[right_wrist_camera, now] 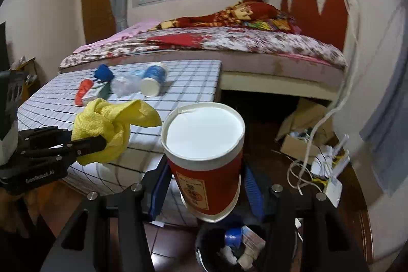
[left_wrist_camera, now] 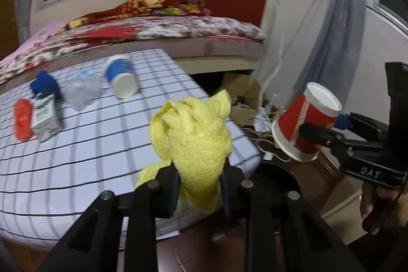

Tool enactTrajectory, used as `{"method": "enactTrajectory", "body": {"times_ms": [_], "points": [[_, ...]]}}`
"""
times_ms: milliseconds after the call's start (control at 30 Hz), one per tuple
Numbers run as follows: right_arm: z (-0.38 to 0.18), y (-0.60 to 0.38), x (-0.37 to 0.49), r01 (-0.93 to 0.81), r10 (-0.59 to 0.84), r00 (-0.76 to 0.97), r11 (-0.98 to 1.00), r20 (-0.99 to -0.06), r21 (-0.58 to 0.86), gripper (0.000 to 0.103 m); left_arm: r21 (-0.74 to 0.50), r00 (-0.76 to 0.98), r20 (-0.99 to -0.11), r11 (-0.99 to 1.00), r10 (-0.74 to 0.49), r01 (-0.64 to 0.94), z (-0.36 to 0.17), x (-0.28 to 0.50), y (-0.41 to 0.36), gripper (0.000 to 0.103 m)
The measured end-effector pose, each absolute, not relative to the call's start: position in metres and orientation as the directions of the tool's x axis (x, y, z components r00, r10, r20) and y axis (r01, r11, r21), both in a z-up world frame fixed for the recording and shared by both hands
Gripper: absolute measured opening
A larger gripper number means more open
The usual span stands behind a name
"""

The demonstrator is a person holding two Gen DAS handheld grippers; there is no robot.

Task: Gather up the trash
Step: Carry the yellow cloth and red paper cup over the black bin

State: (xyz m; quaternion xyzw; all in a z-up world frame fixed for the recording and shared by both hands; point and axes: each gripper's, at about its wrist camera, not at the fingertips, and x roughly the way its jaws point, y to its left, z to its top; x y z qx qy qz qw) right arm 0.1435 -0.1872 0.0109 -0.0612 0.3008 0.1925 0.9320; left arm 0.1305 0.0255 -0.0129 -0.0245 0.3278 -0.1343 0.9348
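Observation:
My left gripper (left_wrist_camera: 200, 179) is shut on a crumpled yellow cloth (left_wrist_camera: 196, 134) and holds it above the near corner of the checked table (left_wrist_camera: 76, 157). It also shows in the right wrist view (right_wrist_camera: 102, 142) with the cloth (right_wrist_camera: 109, 126). My right gripper (right_wrist_camera: 204, 185) is shut on a red paper cup (right_wrist_camera: 206, 165), upside down, above a black trash bin (right_wrist_camera: 204, 254) that holds scraps. The cup shows in the left wrist view (left_wrist_camera: 306, 121). On the table lie a blue paper cup (left_wrist_camera: 121, 77), clear plastic (left_wrist_camera: 81, 91), a small carton (left_wrist_camera: 46, 116), an orange item (left_wrist_camera: 23, 119) and a blue item (left_wrist_camera: 44, 83).
A bed (right_wrist_camera: 229, 47) with a floral cover stands behind the table. Cardboard (right_wrist_camera: 301, 124), cables and a white router (right_wrist_camera: 331, 170) lie on the floor at the right. A grey curtain (left_wrist_camera: 331, 29) hangs at the right.

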Motion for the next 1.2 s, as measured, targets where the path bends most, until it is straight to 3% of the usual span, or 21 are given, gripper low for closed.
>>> {"method": "enactTrajectory", "body": {"times_ms": [600,1200], "points": [[-0.025,-0.277,0.131,-0.233,0.209,0.726,0.971,-0.655,0.051,0.056,-0.135,0.652,-0.648,0.902,-0.394,0.411,-0.032,0.119,-0.078,0.028],[-0.094,-0.324,0.141,-0.160,0.199,0.612,0.979,-0.765,0.126,0.057,-0.192,0.530,-0.724,0.867,-0.441,0.460,-0.093,0.127,-0.128,0.028]]}}
